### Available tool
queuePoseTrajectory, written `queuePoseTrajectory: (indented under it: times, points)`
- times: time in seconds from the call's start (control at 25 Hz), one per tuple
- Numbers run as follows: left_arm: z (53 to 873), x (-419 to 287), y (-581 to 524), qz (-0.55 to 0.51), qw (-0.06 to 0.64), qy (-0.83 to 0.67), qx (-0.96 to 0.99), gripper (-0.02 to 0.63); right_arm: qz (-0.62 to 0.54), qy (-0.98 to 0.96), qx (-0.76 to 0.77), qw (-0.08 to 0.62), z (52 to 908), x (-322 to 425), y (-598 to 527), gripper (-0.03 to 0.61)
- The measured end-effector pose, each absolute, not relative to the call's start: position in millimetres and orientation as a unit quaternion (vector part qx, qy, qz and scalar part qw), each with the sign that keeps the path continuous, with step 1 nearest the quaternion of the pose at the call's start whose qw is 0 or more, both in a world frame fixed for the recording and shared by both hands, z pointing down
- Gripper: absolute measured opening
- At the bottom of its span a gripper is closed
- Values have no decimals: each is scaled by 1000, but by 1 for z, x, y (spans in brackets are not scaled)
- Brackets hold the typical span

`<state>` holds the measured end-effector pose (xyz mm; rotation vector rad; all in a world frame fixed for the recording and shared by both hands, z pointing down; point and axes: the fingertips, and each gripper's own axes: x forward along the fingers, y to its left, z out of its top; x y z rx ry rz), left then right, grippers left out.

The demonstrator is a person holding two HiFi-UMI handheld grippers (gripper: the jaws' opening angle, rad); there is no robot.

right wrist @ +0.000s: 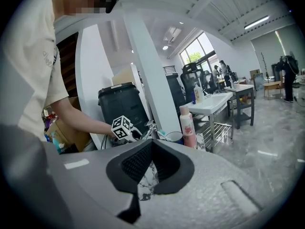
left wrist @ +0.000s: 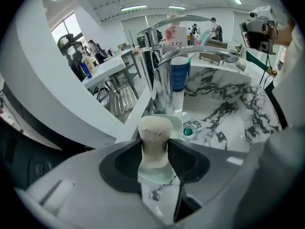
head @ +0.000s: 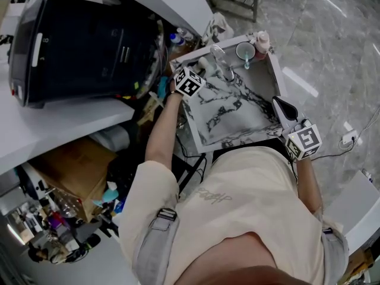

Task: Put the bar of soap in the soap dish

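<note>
Left gripper view is showing the left gripper (left wrist: 154, 149) clamping the bar of soap (left wrist: 153, 129) between its jaws, with the soap's far end hanging over the soap dish (left wrist: 177, 123) just ahead. Beyond that, a blue cup (left wrist: 180, 76) is holding a toothbrush (left wrist: 202, 36). The right gripper (right wrist: 151, 168) is hovering at the edge of the sink (head: 237, 111), its jaws nearly together and gripping nothing.

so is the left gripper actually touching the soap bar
Touching. In the left gripper view, the left gripper has both jaws pressed against opposite sides of the bar of soap, with no gap on either side.
</note>
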<state>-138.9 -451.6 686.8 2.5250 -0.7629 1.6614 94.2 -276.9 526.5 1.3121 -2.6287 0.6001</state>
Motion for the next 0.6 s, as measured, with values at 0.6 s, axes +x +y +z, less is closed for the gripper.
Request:
queuePoseTrajectory:
  times: [0.6]
  points:
    - [696,-127,-460,547,13,-228,805,178,201,-874,437,70,528,108,-277,2]
